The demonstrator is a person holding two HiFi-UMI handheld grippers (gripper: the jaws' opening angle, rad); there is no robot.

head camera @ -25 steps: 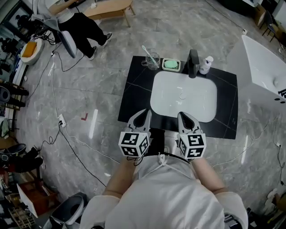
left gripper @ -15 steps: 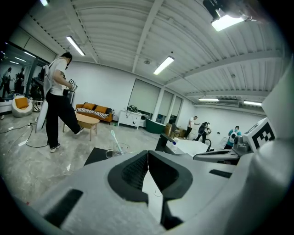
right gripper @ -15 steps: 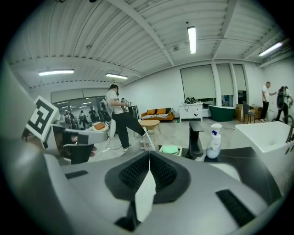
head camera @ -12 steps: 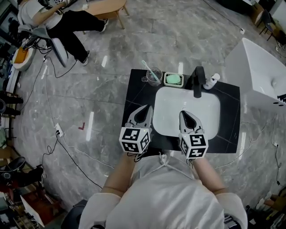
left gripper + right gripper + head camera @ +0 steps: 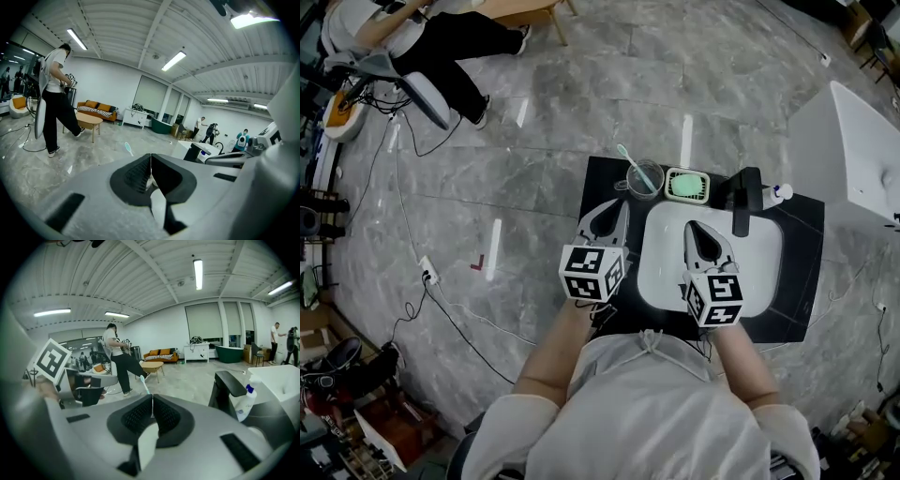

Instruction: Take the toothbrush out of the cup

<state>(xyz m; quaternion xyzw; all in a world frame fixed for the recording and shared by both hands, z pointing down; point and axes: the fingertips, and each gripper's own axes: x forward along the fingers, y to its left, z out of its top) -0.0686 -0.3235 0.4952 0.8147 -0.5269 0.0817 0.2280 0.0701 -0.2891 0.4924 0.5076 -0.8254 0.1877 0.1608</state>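
Observation:
A clear cup (image 5: 644, 176) stands on the black counter (image 5: 602, 183) at its far left corner, with a toothbrush (image 5: 627, 157) leaning out of it to the left. Its pale green head shows over the jaws in the left gripper view (image 5: 128, 147) and in the right gripper view (image 5: 144, 383). My left gripper (image 5: 617, 206) hovers just short of the cup, shut and empty. My right gripper (image 5: 699, 229) hangs over the white sink (image 5: 666, 272), also shut with nothing in it. In both gripper views the pads meet in a thin line.
A green soap dish (image 5: 686, 185) sits right of the cup, then a black faucet (image 5: 741, 200) and a white bottle (image 5: 776, 193). A white tub (image 5: 867, 159) stands at the far right. A person (image 5: 412, 37) stands at the far left, with cables on the floor.
The counter and sink have slid right and down in the head view. Both grippers now sit farther forward, the left one close to the cup. Both stay shut.

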